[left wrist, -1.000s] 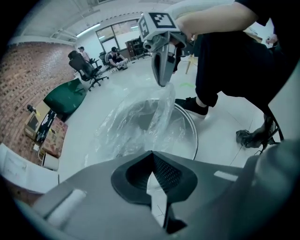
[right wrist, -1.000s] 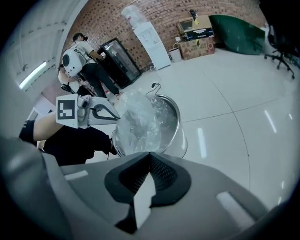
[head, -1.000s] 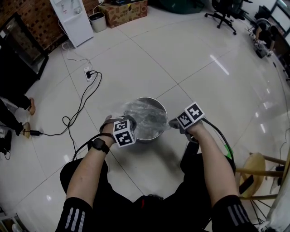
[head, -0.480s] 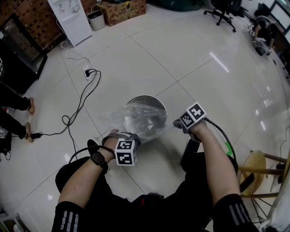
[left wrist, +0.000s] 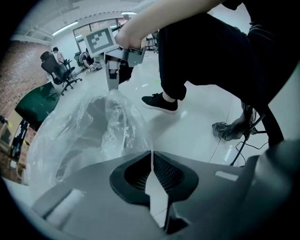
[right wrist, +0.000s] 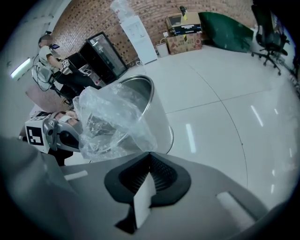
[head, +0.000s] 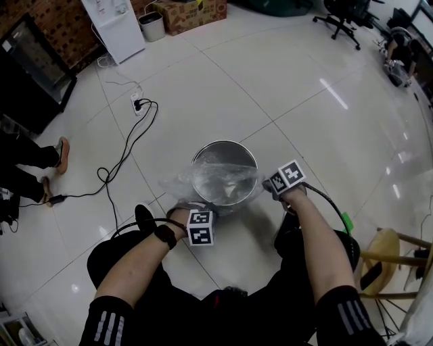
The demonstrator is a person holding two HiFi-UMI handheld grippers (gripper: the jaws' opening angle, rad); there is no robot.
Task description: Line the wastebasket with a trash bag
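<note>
An office-like workroom — swivel chairs, brick wall, water dispenser, tiled floor.

Bright overhead light, glare streaks on floor, fisheye warp w/ dark corners.

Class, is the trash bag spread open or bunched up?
Spread open: the trash bag stretches over the wastebasket, between the left gripper and right gripper, both shut on its edge.

Both forearms reach forward and down. The left tongs and right tongs point steeply downward, jaws closed, each apparently pinching an edge of the trash bag.
</note>
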